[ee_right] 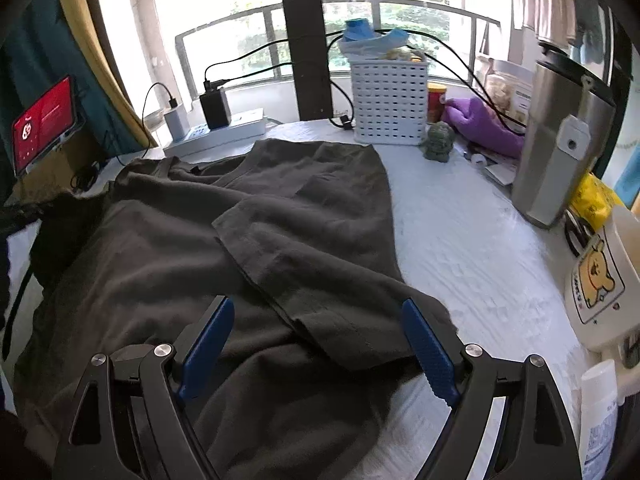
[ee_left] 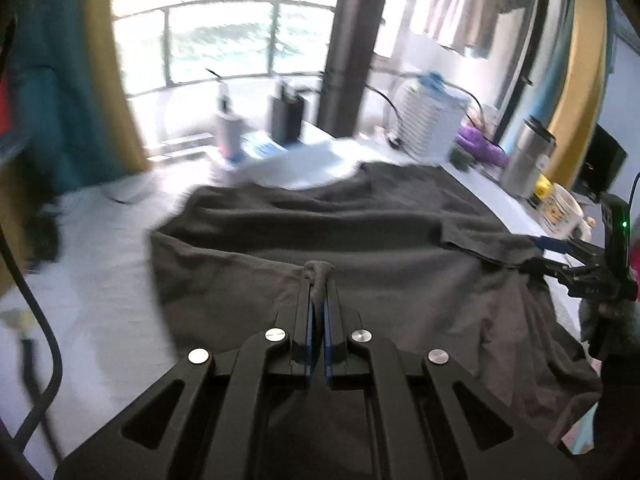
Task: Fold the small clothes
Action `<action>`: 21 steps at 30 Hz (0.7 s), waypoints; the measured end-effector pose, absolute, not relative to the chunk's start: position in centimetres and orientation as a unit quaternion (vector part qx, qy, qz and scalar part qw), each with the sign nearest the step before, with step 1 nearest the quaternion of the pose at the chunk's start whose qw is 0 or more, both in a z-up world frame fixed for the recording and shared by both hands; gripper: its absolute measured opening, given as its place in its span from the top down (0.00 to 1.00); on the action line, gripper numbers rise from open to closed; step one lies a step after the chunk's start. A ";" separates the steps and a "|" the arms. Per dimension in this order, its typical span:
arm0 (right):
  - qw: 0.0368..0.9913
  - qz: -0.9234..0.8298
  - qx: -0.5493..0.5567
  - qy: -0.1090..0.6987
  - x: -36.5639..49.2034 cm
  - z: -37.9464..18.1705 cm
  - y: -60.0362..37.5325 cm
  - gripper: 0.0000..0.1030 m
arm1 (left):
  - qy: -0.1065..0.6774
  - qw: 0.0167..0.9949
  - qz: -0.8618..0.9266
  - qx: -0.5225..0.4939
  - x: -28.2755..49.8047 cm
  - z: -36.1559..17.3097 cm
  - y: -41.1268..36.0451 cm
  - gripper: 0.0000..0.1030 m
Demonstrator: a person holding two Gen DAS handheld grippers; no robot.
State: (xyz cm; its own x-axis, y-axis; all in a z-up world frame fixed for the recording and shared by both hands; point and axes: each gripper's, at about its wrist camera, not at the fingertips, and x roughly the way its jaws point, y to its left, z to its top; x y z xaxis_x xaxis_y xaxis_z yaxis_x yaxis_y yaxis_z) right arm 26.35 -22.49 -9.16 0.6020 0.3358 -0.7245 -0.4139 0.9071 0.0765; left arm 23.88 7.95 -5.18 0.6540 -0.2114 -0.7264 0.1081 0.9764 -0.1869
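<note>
**Left tongs pinch the dark shirt, right tongs stand wide over it**

Left tongs (ee_left: 319, 280) are clamped tight, with a small bunched fold of the dark shirt (ee_left: 360, 248) squeezed between their blue pads and poking up just past the tips. Right tongs (ee_right: 316, 320) stand wide apart above the near edge of the same shirt (ee_right: 200, 240), the cloth lying slack between the two blue pads with neither pad pressing on it. In the left wrist view the right tongs (ee_left: 560, 256) reach in from the right side at the shirt's edge.

The shirt lies rumpled across the white table cover (ee_right: 460, 240), one flap folded back over the middle.

Beyond it, along the right side, sit a cream mug with a yellow bear (ee_right: 600, 276) and a tall steel flask (ee_right: 560, 136). Farther back are a small grey figurine (ee_right: 439, 141), a purple cloth (ee_right: 484, 124), a white slotted basket (ee_right: 388, 98) and a white power strip (ee_right: 224, 132) with chargers plugged in. A red-screened tablet (ee_right: 44, 124) leans at the far left before the window.
</note>
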 end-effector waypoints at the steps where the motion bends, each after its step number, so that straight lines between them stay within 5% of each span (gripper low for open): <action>1: 0.894 0.207 -0.048 0.394 26.3 -9.2 -22.8 0.16 | 0.416 0.903 -0.088 -0.064 24.2 -5.5 7.6 0.97; 4: 0.895 0.202 -0.046 0.395 26.2 -9.2 -23.3 0.16 | 0.449 0.887 -0.089 -0.051 25.0 -6.5 6.6 0.93; 6: 0.896 0.197 -0.044 0.395 26.0 -9.2 -23.7 0.16 | 0.441 0.891 -0.099 -0.048 24.0 -5.8 6.8 0.55; 8: 0.897 0.193 -0.043 0.396 25.9 -9.3 -24.0 0.16 | 0.423 0.900 -0.093 -0.047 22.2 -4.3 7.6 0.35; 21: 0.896 0.176 -0.073 0.400 24.5 -9.5 -23.7 0.16 | 0.464 0.886 -0.010 -0.001 16.8 -7.5 11.9 0.35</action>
State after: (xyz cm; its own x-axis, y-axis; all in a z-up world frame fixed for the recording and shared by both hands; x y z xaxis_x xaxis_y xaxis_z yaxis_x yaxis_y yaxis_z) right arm 24.52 -23.68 -9.55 0.6173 0.2575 -0.7434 -0.3751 0.9269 0.0097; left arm 16.82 11.85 -7.49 0.5699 -0.0183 -0.8215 0.0158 0.9998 -0.0113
